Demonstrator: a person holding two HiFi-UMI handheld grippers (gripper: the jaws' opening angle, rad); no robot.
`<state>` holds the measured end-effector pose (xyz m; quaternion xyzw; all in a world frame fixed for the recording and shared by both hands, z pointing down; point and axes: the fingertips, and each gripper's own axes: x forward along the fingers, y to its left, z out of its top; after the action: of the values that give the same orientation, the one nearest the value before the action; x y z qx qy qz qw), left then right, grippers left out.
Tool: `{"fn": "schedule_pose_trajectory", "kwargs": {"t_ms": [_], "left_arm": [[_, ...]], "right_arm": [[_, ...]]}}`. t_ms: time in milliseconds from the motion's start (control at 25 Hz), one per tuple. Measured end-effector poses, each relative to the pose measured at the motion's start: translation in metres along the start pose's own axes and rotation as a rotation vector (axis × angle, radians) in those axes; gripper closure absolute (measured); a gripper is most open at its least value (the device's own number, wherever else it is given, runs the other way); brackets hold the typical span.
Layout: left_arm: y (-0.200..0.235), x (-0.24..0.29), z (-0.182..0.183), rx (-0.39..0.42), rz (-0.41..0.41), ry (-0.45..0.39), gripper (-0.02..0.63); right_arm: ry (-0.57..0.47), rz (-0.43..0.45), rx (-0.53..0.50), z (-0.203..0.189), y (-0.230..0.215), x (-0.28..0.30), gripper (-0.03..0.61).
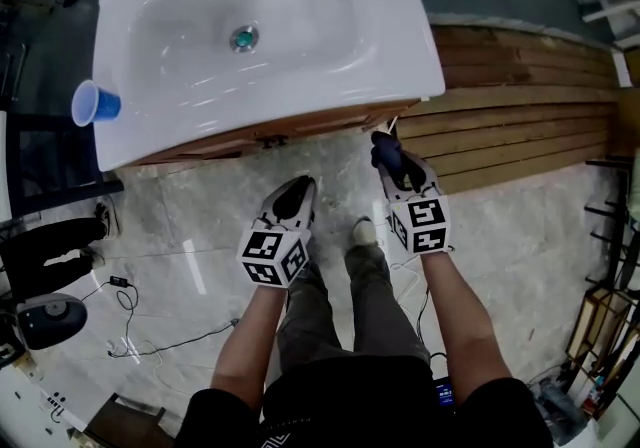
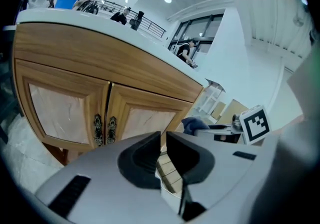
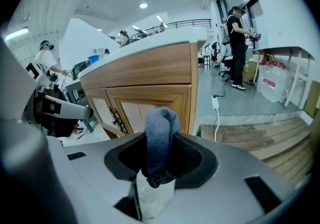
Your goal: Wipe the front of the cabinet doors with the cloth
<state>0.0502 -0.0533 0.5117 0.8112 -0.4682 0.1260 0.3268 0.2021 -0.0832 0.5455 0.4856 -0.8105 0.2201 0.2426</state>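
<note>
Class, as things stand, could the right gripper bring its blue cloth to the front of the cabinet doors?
Probably yes: right gripper grips the cloth facing the cabinet doors, nothing visible between them.

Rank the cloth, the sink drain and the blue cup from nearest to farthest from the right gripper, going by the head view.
1. The cloth: clamped in the right gripper, by the front edge of the sink top.
2. The sink drain: up and to the left, in the middle of the sink top.
3. The blue cup: farthest, at the sink top's left edge.
</note>
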Motion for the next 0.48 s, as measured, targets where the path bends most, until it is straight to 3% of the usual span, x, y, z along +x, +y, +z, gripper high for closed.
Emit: {"fn": "schedule_pose_trajectory", "kwargs": {"t_ms": [480], "left_arm": [[-0.037, -0.04, 0.028, 0.065, -0.06, 0.009, 0.577]], "right_arm": [[-0.054, 0.016, 0.035, 0.045, 0.034, -0.046, 0.425]]}}
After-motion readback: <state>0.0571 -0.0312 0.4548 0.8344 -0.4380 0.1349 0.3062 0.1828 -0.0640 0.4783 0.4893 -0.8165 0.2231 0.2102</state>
